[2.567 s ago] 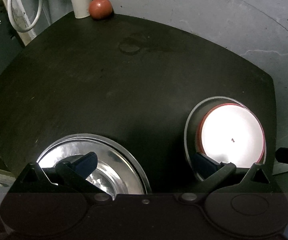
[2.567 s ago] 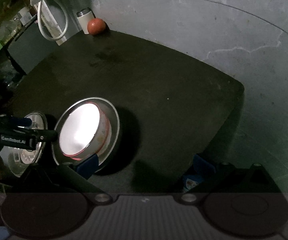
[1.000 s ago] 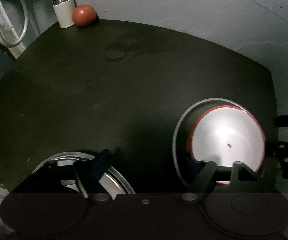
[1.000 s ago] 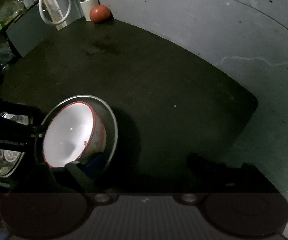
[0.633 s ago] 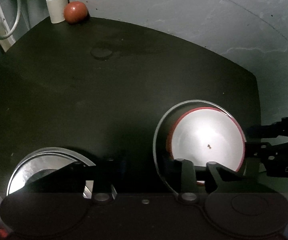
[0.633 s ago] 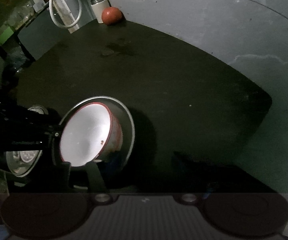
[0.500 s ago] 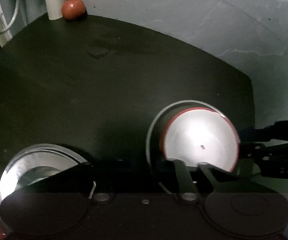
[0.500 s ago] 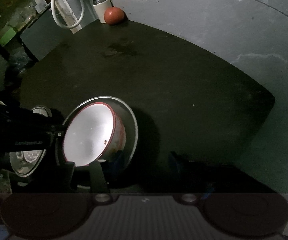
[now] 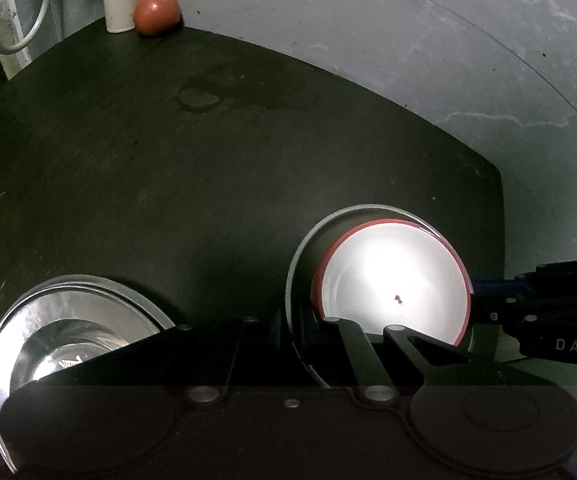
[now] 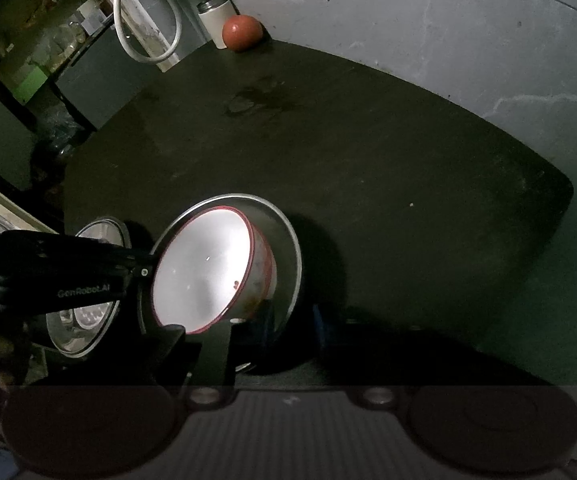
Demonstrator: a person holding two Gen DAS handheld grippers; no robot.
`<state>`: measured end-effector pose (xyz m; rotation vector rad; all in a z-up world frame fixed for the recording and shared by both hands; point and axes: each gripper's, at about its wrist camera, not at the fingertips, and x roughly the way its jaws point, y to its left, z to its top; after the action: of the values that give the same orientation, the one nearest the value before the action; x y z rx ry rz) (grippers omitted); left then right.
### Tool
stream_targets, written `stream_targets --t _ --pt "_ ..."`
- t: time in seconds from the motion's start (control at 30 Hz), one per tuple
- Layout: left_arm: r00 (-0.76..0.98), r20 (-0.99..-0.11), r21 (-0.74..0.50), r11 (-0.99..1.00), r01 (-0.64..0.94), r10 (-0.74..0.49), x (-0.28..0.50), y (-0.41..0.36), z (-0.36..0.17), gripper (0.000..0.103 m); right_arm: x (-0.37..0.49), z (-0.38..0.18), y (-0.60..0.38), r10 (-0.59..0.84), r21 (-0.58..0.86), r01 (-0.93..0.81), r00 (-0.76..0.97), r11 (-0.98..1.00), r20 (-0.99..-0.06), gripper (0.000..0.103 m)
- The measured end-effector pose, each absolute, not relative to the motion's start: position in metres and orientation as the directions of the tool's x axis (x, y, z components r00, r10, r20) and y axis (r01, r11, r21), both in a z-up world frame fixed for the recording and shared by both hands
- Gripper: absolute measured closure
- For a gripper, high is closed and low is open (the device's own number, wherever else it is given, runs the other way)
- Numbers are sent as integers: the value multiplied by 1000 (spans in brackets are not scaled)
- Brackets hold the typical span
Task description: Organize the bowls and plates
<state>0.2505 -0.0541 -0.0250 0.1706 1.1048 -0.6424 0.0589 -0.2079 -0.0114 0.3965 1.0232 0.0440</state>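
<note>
A white bowl with a red rim (image 9: 388,280) sits in a steel plate (image 9: 368,208) near the front right of the dark table (image 9: 208,168). My left gripper (image 9: 280,320) is shut on that plate's left rim. In the right wrist view the same bowl (image 10: 204,264) and plate (image 10: 284,232) lie low and left. My right gripper (image 10: 290,322) straddles the plate's near right rim, its jaws closing, with a gap still showing at the pads. A second stack of steel plates (image 9: 68,304) lies at the front left, also seen as steel plates (image 10: 84,322) behind the left gripper's body.
A white tin (image 9: 122,0) and a red ball-like fruit (image 9: 156,14) stand at the table's far corner against the grey wall (image 9: 408,40). A white cable loop (image 9: 12,12) hangs at far left. Cluttered shelves (image 10: 28,60) stand left of the table.
Both grippers' jaws have come together at the plate with the bowl: the left has shut on its left rim, the right has narrowed around its right rim. Plate and bowl have stayed on the table.
</note>
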Motion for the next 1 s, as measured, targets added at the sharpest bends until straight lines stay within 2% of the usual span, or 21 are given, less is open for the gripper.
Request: stream_targets --t 0.37,0.5,1.0 --pt "295 -868 -185 812 554 -399 249 -52 -24 97 62 -12 -209 228 356 159 520 921 -823 80" --pt "297 -868 -184 813 552 -398 249 -52 -23 97 62 -13 -209 244 371 151 526 916 -815 86" --pt "308 -860 -200 823 532 -408 247 -48 -24 97 63 -15 -210 256 389 157 527 908 -810 87"
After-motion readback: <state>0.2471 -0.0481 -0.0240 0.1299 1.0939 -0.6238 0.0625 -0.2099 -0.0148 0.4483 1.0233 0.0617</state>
